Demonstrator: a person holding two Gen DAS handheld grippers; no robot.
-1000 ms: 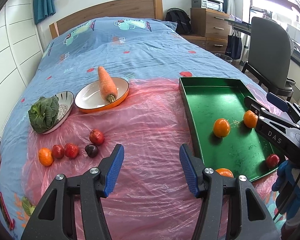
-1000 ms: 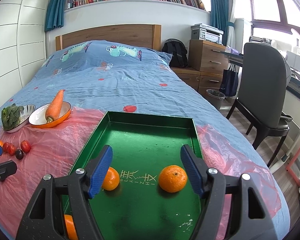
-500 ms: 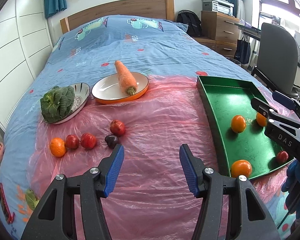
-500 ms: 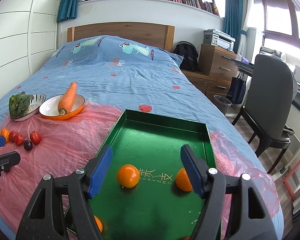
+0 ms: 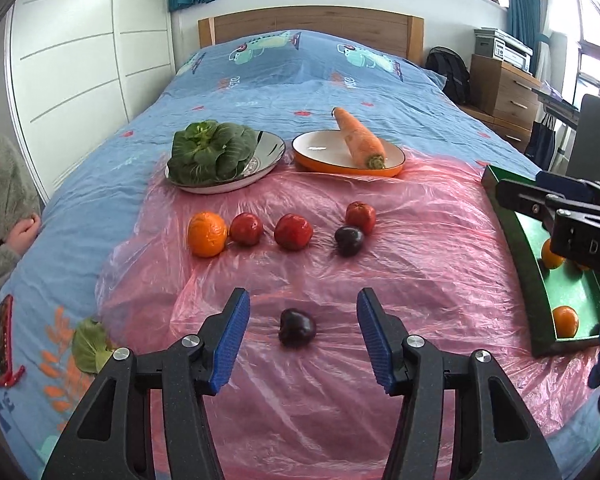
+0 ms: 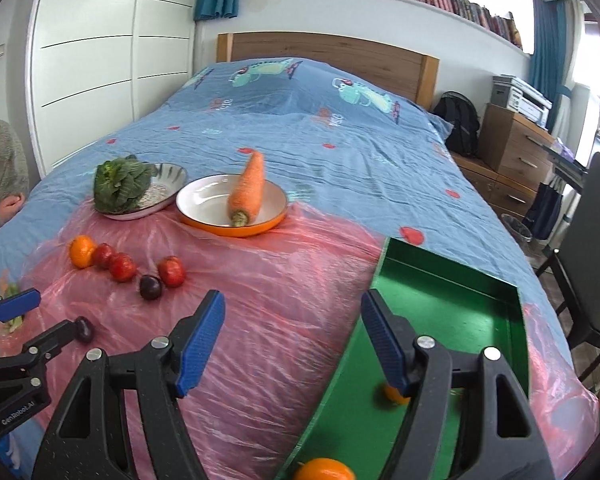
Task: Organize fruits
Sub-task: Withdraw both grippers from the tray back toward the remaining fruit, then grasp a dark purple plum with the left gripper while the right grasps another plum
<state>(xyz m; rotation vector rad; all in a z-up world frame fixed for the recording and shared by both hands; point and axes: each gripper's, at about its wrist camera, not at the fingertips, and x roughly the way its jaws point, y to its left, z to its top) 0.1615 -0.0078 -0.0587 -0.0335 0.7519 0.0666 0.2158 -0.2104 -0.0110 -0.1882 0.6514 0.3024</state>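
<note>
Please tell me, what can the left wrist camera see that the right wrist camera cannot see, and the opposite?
Only the left wrist view shows the left gripper whole, jaws closing, pads not yet touching the dark plum between them.

Only the right wrist view shows the green tray nearly whole and the right gripper, open over the pink plastic sheet.

Both show the carrot on its orange plate, the leafy vegetable, and the loose fruits.

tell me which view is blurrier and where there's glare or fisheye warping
Right wrist view: blurrier, with the oranges in the green tray smeared, one at the bottom edge especially. Left wrist view: sharp on the dark plum between the left claw tips; soft sheen on the pink plastic sheet. Both views: dark corner vignette, the wardrobe edge bowed.
</note>
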